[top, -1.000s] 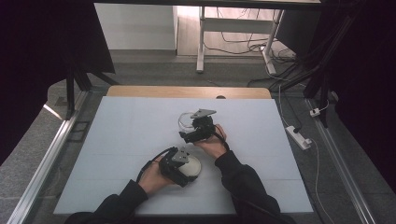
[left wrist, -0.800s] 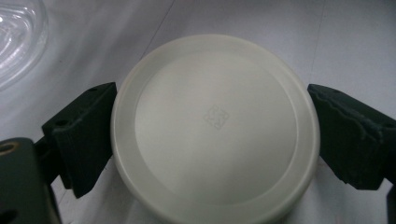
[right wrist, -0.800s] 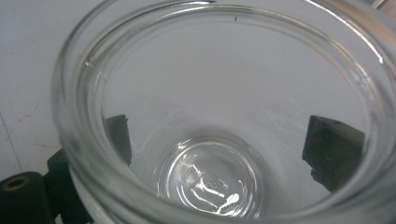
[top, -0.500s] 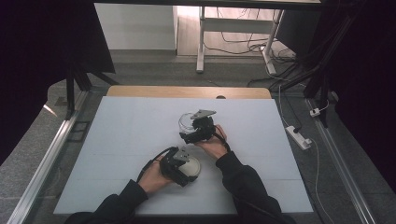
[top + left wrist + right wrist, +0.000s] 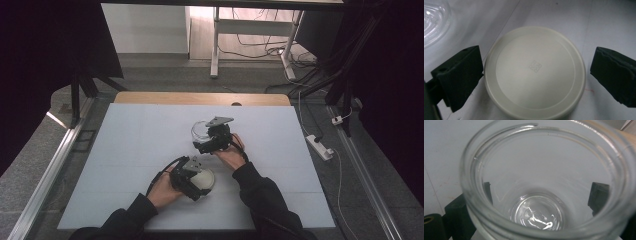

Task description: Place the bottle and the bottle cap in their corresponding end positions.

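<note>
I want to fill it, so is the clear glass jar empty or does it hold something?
Empty: the clear glass jar shows only its bare bottom through the open mouth.

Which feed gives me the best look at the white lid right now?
The left gripper view: the white lid lies flat on the table, seen whole between the open jaws of the left gripper. The high view shows it small and partly covered by that gripper. The right gripper view looks into the glass jar instead.

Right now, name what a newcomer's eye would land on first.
A clear glass jar stands mid-table, open, with the right hand-held gripper set around it. Nearer the person, a cream round lid lies flat on the white table, between the open jaws of the left hand-held gripper.
</note>
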{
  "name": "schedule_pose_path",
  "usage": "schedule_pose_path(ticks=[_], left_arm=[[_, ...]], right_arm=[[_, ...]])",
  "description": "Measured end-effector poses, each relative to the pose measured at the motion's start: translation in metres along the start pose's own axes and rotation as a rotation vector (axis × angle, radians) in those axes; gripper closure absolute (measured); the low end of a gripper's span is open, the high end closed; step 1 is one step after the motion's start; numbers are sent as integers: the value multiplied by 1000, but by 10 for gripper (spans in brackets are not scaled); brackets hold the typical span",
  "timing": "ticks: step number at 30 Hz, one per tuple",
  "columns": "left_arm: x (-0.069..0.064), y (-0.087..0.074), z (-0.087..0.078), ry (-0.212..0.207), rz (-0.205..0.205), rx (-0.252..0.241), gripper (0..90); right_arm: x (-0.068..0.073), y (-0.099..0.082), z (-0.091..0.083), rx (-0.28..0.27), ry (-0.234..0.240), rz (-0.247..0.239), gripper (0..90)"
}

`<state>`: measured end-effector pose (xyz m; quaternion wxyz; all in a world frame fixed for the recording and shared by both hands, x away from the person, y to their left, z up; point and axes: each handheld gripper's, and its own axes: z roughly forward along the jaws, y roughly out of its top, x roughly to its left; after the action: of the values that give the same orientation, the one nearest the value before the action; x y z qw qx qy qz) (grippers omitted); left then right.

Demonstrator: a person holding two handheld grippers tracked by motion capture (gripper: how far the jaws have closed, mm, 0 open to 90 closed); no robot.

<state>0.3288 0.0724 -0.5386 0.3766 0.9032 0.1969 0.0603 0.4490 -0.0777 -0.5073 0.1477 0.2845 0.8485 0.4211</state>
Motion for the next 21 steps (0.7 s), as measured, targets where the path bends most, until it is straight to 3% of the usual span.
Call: schedule_pose_path(ticks=[10, 21], left_arm=[[2, 0, -13, -10, -64, -79, 0], [2, -3, -33, -50, -83, -114, 0]], right_arm=[[-2, 2, -10, -5, 32, 9, 0], [-1, -1, -20, -22, 12, 1, 0]])
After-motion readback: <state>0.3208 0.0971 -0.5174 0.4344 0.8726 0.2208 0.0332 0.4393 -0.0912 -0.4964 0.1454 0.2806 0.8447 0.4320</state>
